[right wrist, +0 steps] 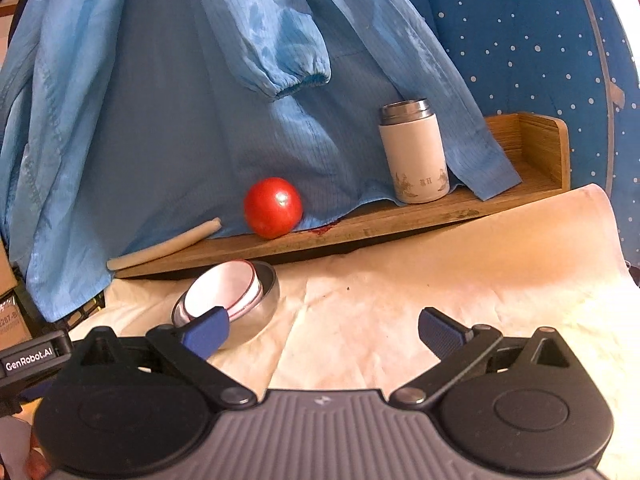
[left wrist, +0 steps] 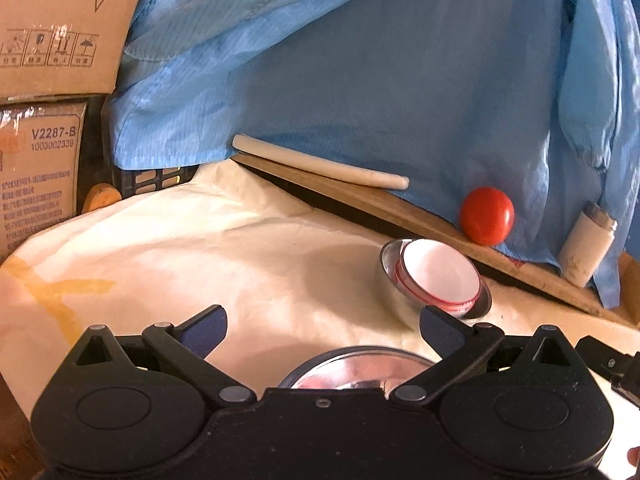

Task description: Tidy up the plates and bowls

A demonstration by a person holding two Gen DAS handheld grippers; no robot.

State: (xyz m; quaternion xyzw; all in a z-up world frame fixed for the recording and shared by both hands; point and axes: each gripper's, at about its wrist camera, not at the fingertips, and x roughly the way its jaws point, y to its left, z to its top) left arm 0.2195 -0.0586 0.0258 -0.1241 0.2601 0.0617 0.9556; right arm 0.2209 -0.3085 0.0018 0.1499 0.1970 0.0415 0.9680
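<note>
A steel bowl (left wrist: pixel 390 268) stands on the white cloth and holds a tilted white bowl with a red rim (left wrist: pixel 438 276). The same pair shows in the right wrist view, steel bowl (right wrist: pixel 262 308) and white bowl (right wrist: pixel 224 290). A shiny steel plate (left wrist: pixel 356 370) lies just under my left gripper (left wrist: pixel 322 330), which is open and empty above it. My right gripper (right wrist: pixel 322 330) is open and empty, its left fingertip (right wrist: pixel 208 330) in front of the steel bowl.
A wooden shelf (right wrist: pixel 360 224) runs along the back with a red tomato (right wrist: pixel 273 207), a white thermos (right wrist: pixel 414 152) and a white stick (right wrist: pixel 164 248). Blue cloth (right wrist: pixel 180 100) hangs behind. Cardboard boxes (left wrist: pixel 40 120) stand at the left. White cloth (left wrist: pixel 200 248) covers the table.
</note>
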